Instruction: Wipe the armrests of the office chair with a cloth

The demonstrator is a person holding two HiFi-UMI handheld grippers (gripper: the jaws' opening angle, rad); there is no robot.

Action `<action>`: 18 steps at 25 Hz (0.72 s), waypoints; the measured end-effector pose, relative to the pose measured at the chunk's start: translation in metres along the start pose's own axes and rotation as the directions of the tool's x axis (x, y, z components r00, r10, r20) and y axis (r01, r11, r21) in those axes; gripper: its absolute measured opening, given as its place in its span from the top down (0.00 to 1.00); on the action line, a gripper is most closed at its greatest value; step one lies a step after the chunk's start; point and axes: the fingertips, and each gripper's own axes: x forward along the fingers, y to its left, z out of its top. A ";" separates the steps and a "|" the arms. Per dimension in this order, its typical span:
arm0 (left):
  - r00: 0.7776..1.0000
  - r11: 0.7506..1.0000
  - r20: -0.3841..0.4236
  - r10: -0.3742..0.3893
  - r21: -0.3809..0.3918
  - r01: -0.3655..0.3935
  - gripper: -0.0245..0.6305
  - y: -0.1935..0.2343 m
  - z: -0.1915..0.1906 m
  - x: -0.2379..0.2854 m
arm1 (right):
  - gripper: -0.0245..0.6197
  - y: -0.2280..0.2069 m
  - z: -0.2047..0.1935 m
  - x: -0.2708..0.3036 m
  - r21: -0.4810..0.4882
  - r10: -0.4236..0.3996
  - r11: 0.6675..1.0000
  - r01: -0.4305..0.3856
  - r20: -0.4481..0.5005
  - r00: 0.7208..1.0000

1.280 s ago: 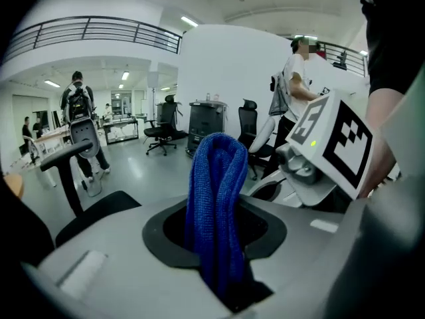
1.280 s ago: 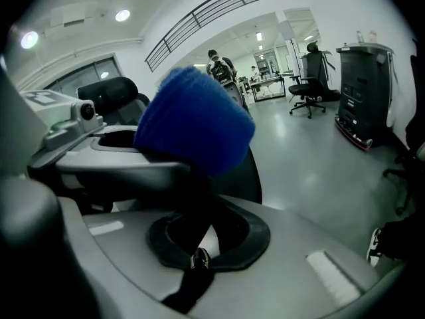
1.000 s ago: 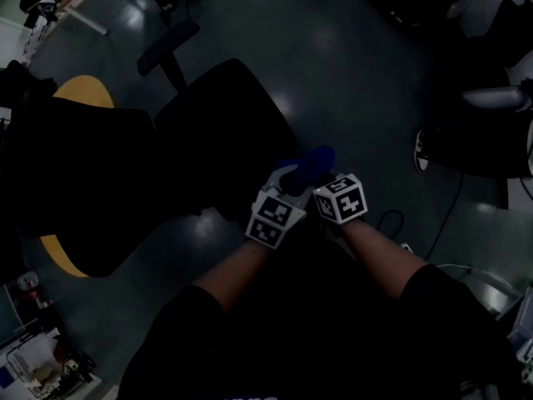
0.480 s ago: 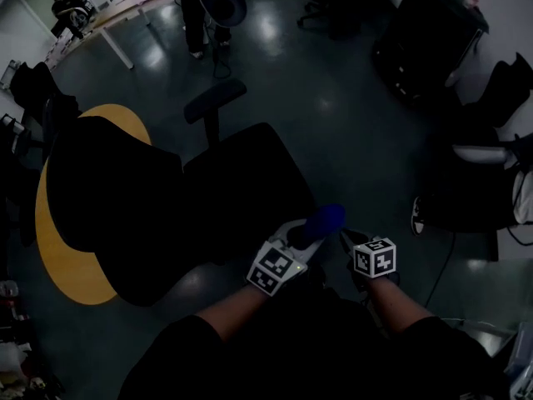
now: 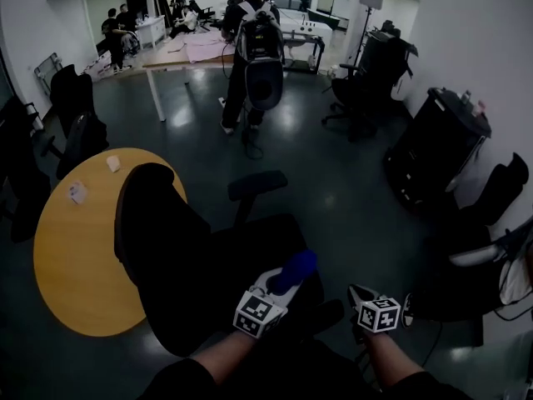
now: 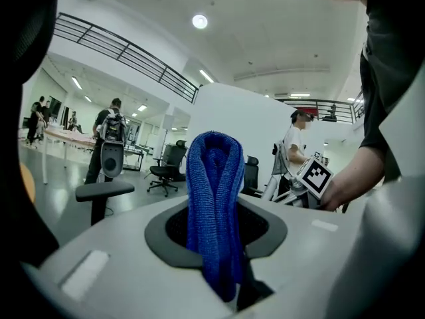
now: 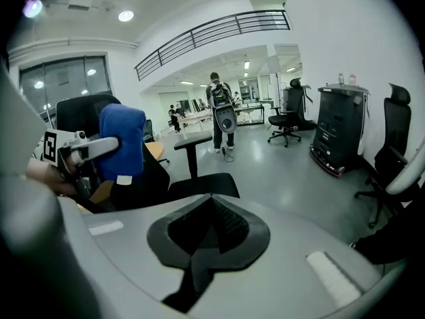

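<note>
Left gripper (image 5: 281, 282) is clamped on the folded blue cloth (image 5: 294, 268), which stands up over the chair (image 5: 208, 282) seat's near-right edge, likely poised for an armrest. Right gripper (image 5: 358, 293), jaws together and empty, waits just right. The far armrest (image 5: 258, 184) awaits wiping.

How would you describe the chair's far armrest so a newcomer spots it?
Start at the round yellow table; the black office chair stands at its right edge. Past the seat, straight beyond the blue cloth, the far armrest is a flat dark pad on one thin post, standing alone against the shiny floor.
</note>
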 end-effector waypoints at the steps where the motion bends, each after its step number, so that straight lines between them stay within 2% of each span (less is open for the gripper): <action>1: 1.000 1.000 0.007 0.023 -0.002 -0.023 0.78 0.011 0.003 -0.004 | 0.96 0.004 0.006 0.006 -0.007 0.010 1.000 -0.010 0.001 1.000; 5: 0.991 0.991 0.027 0.133 -0.030 -0.132 0.78 0.060 0.009 -0.016 | 0.96 0.011 0.031 0.037 -0.041 0.057 0.998 -0.057 0.003 0.998; 9: 0.965 0.962 0.014 0.262 -0.078 -0.261 0.77 0.103 0.010 -0.022 | 0.95 0.013 0.059 0.077 -0.067 0.127 0.990 -0.127 -0.008 0.992; 13: 0.920 0.914 -0.006 0.391 -0.112 -0.389 0.77 0.141 0.000 -0.027 | 0.95 0.013 0.085 0.122 -0.101 0.214 0.971 -0.215 -0.024 0.977; 18: 0.856 0.850 0.009 0.517 -0.120 -0.512 0.78 0.200 0.011 -0.019 | 0.95 0.012 0.139 0.191 -0.146 0.318 0.938 -0.314 0.005 0.948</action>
